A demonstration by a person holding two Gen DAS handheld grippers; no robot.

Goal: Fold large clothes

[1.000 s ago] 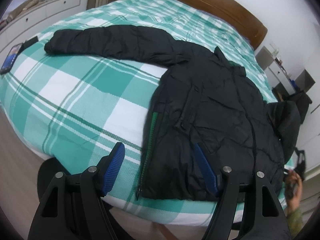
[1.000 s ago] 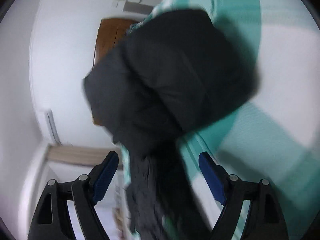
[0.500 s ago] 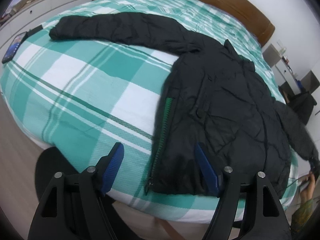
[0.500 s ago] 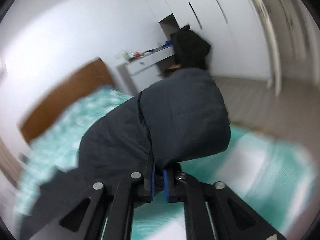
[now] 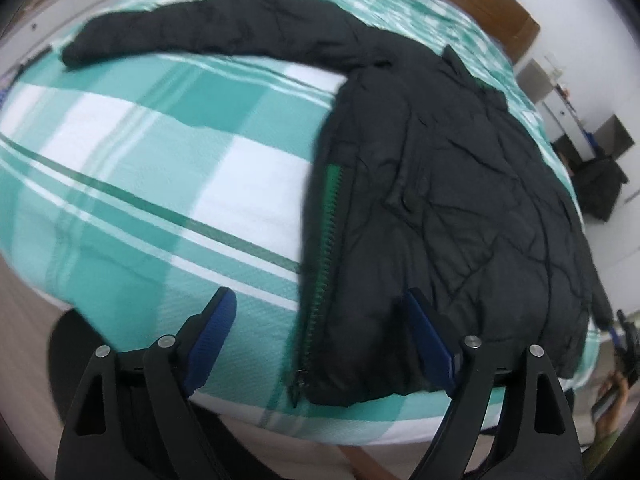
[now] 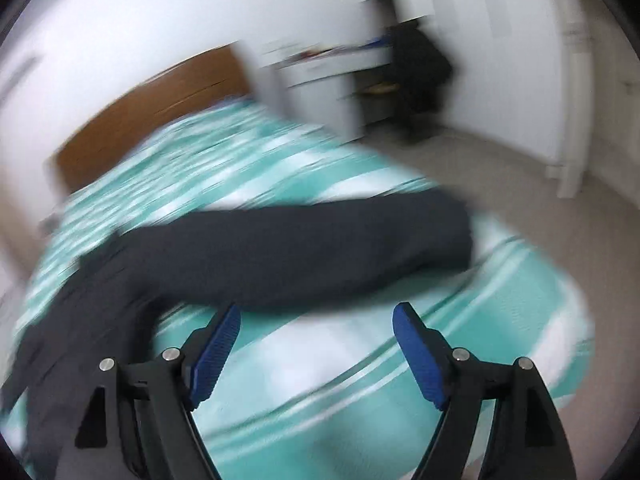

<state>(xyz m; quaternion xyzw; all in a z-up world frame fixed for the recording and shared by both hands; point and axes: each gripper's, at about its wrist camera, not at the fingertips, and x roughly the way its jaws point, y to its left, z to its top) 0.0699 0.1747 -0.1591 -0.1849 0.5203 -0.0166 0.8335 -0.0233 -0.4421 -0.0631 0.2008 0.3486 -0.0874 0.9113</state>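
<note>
On the green-and-white checked bedspread (image 5: 168,168), the black quilted puffer jacket (image 5: 452,208) lies flat, one sleeve toward 10 o'clock. Left gripper (image 5: 320,320) and right gripper (image 6: 316,336) hover wide-jawed, empty.

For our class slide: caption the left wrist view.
Open left gripper hovers over a black jacket on a checked bed.

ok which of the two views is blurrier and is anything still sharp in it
Right wrist view: heavy motion smear across the jacket sleeve, bedspread and headboard; only the open right gripper stays crisp. Left wrist view: milder blur, the black jacket and its green zipper readable, strong fisheye bending of the bed.
</note>
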